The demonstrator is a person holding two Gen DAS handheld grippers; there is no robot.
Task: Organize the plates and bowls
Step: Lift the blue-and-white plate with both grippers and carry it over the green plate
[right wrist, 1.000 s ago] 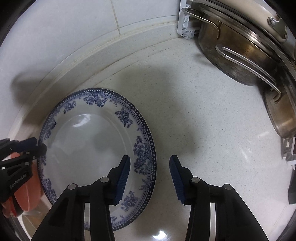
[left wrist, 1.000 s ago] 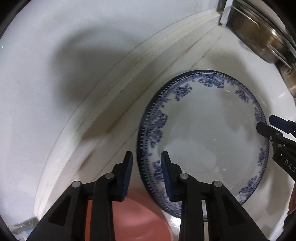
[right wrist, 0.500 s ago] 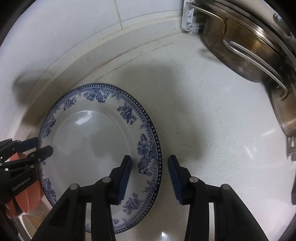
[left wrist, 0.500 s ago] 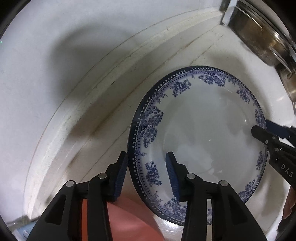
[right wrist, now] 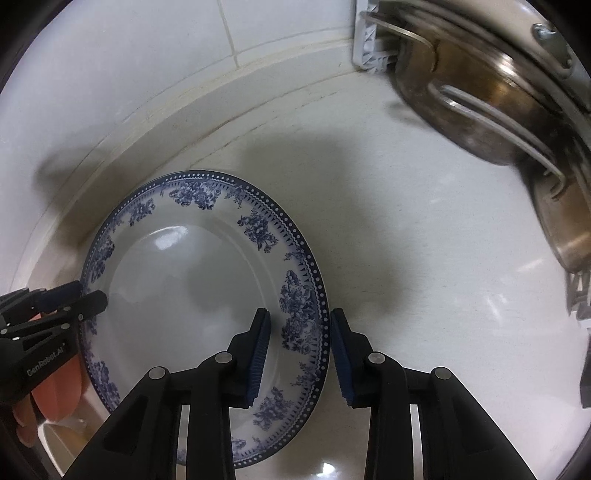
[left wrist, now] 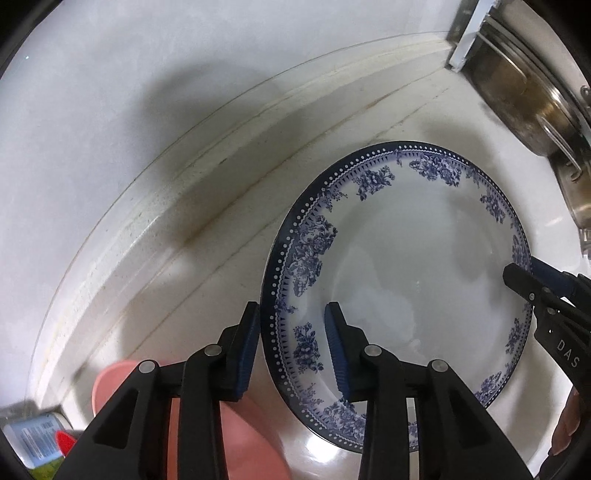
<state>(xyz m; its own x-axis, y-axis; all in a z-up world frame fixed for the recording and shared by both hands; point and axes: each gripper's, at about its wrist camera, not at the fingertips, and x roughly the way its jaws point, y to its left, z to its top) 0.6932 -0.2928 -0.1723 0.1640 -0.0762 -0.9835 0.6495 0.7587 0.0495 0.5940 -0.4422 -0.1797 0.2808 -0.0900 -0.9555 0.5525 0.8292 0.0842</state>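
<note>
Left wrist: left gripper (left wrist: 291, 341) jaws spread, straddling blue-floral plate (left wrist: 406, 288) rim. Right gripper (right wrist: 299, 350) likewise on the opposite rim, no pinch. Plate not visibly lifted; pink bowl (left wrist: 229, 435) under jaws, unsorted.

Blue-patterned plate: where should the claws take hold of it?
Grip the plate by its thin patterned rim, from opposite sides. The left claw and right claw each straddle an edge, one finger over, one outside; the wide shallow centre offers nothing to pinch.

Home kitchen: tiled wall (right wrist: 280, 22), white counter (right wrist: 424, 258) (speckled), steel pots (right wrist: 480, 92).
</note>
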